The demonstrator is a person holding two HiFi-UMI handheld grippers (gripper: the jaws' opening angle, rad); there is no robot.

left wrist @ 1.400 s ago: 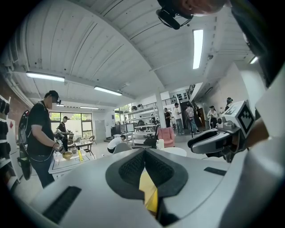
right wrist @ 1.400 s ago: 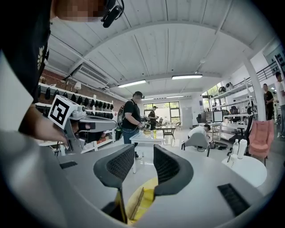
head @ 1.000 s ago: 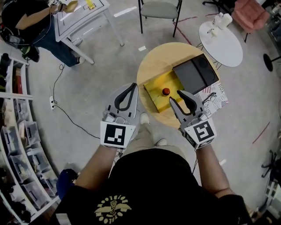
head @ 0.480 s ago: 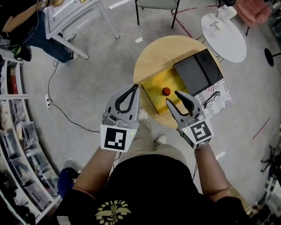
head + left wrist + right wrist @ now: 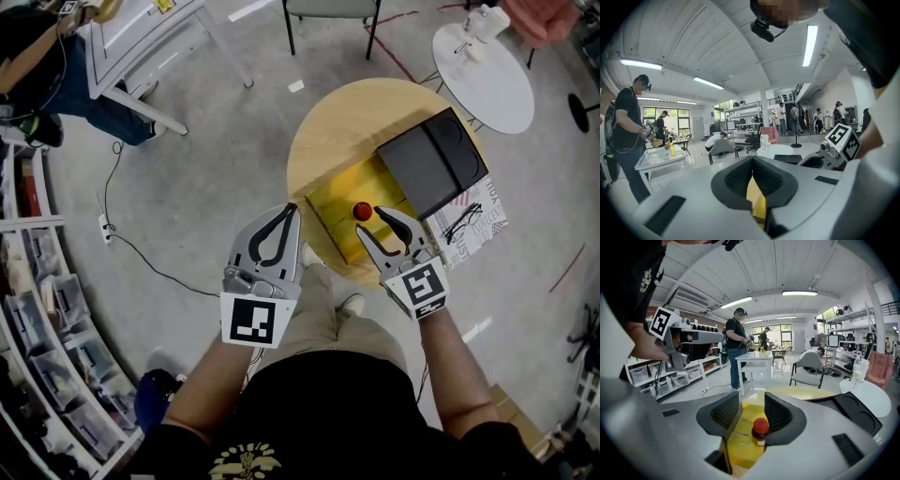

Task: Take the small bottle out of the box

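The right gripper [image 5: 749,411] is lined up for the pick, its jaws opening and gripping nothing, with the small bottle [image 5: 760,430] standing red-capped in the yellow box [image 5: 740,448] just ahead of the gap and close by the right-hand pad. From overhead the cap [image 5: 362,212] sits just off the right gripper's [image 5: 369,227] farther fingertip. This looks like the approach step of the task: the bottle is not yet out of the box [image 5: 336,217], and nothing has closed on it. The next move appears to call for easing the tool forward until the bottle's body sits squarely between the pads, then closing on it and lifting it straight up clear of the box walls. A bias toward one pad could tip so narrow a bottle. The left gripper [image 5: 752,164] hangs to the left of its partner, off the near edge of the round wooden table [image 5: 342,112], pads pressed together on nothing. The yellow sliver seen below its closed tips is probably the box beyond. A black case [image 5: 433,161] lies beyond the right gripper's tips, beside the box. Much is hard to read: the right jaw covers one side of the bottle's lower body, its label is too small to make out, and no view settles whether the pad touches the glass or how deep the box is.
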